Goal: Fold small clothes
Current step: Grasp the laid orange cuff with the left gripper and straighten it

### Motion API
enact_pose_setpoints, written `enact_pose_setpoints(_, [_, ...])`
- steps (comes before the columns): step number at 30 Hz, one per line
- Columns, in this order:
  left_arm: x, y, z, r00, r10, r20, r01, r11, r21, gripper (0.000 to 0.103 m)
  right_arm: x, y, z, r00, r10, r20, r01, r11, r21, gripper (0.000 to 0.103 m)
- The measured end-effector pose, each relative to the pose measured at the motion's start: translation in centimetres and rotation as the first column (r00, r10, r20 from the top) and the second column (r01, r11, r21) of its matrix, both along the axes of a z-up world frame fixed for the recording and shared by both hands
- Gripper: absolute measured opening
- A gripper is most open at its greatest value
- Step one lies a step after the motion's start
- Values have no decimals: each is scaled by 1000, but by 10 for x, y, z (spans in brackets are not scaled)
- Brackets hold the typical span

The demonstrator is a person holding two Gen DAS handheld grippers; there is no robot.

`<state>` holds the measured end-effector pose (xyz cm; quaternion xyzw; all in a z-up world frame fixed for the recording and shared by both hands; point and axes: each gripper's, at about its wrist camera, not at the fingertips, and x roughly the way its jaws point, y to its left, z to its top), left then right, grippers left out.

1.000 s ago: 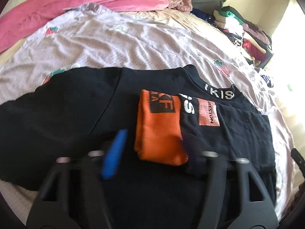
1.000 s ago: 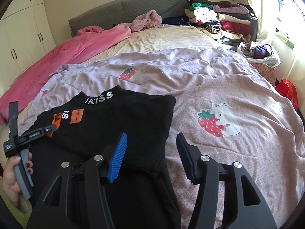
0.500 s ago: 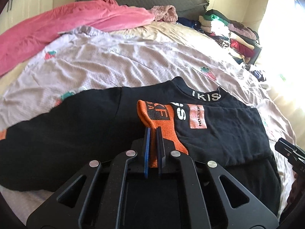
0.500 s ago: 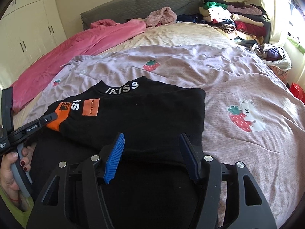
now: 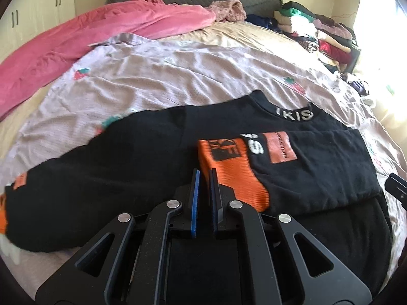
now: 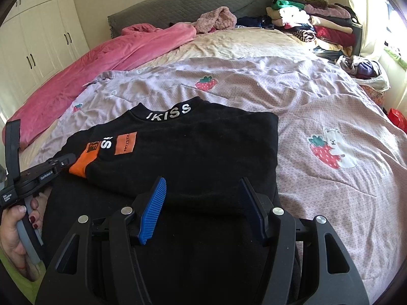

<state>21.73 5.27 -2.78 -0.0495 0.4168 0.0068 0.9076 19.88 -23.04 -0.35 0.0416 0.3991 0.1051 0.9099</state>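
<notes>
A black sweater with an "IKISS" collar lies on the bed, its right sleeve folded across the chest so the orange cuff sits near the middle. The other sleeve stretches out to the left in the left wrist view. My left gripper is shut, its tips right at the left edge of the orange cuff; I cannot tell whether any cloth is pinched. In the right wrist view the left gripper shows beside the cuff, held by a hand. My right gripper hangs open over the sweater's near side.
The sweater rests on a lilac quilt printed with strawberries. A pink blanket lies along the left of the bed. Stacked clothes sit at the far right by the grey headboard. A clothes basket stands right of the bed.
The left gripper's jaws went from open to shut beside the orange cuff and it drew back a little. The right gripper slid left over the sweater.
</notes>
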Motion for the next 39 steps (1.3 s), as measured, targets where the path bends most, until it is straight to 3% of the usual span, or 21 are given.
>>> enact_pose_setpoints(4, [-7, 8, 12, 1000, 7, 21, -7, 1000, -11, 5, -7, -3, 7, 1000, -10, 19, 10, 1000, -3, 65])
enact_pose_setpoints(6, [-11, 7, 20, 999, -10, 36, 10, 1000, -22, 10, -10, -5, 12, 999, -19, 28, 19, 1000, -6, 67])
enact_pose_setpoints(8, [-15, 3, 27, 998, -29, 53, 30, 999, -25, 22, -13, -6, 15, 999, -25, 40, 25, 1000, -7, 74])
enact_pose_setpoints(13, [-21, -15, 35, 991, -104, 80, 105, 994, -11, 23, -11, -7, 20, 998, -28, 49, 29, 999, -19, 74])
enact_pose_setpoints(18, [-10, -23, 11, 993, -116, 20, 115, 993, 36, 22, 5, -2, 1, 1000, -20, -6, 20, 999, -30, 74])
enact_pose_setpoints(25, [6, -18, -22, 991, -105, -83, 106, 994, 13, 22, 34, 10, -38, 995, -20, -95, 14, 998, -54, 74])
enact_pose_setpoints(29, [7, -11, -30, 990, -94, -104, 90, 995, -36, 22, 42, 8, -58, 990, -43, -132, 36, 997, -62, 74])
enact_pose_setpoints(34, [1, -9, -19, 992, -94, -86, 91, 995, -45, 21, 34, 5, -48, 993, -45, -111, 42, 999, -33, 74])
enact_pose_setpoints(39, [-6, -9, -10, 994, -80, -68, 80, 997, 0, 25, 16, 4, -30, 996, -37, -76, 35, 999, -26, 74])
